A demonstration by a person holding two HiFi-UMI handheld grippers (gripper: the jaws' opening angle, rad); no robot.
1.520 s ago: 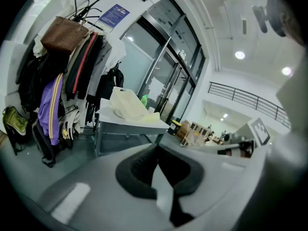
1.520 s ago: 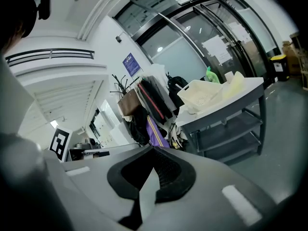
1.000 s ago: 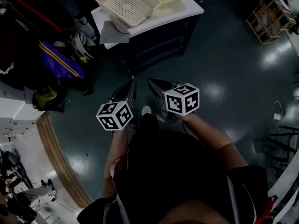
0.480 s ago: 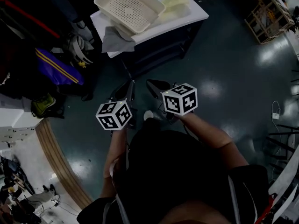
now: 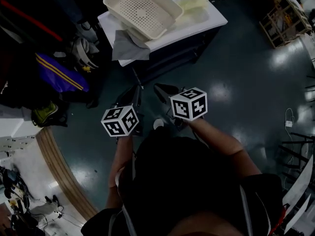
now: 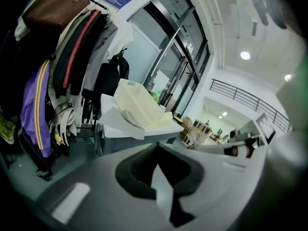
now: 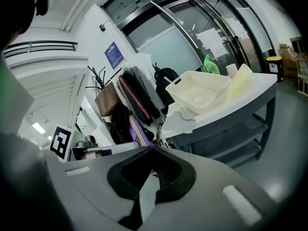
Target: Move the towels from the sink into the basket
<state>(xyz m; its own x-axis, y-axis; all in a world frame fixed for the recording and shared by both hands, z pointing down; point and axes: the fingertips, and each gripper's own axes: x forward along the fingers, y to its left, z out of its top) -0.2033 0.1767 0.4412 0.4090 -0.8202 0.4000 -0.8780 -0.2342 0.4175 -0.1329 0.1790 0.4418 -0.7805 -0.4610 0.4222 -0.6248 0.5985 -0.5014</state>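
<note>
Head view: dark glossy floor. A white table bears the cream basket, with a grey towel under it draping the edge. Left gripper and right gripper are closed, empty and clear of the table.
Left gripper view: a balcony railing shows only here.
Right gripper view: a blue wall notice shows only here.

**Basket and towels on the table, well ahead of the jaws**

The cream perforated basket stands empty on a white table. It is well apart from the closed jaws of the left gripper and right gripper, straight ahead of them. A grey towel lies crumpled under the basket's near corner and hangs over the table edge nearest the jaws. A pale yellow folded cloth lies just right of the basket.
</note>
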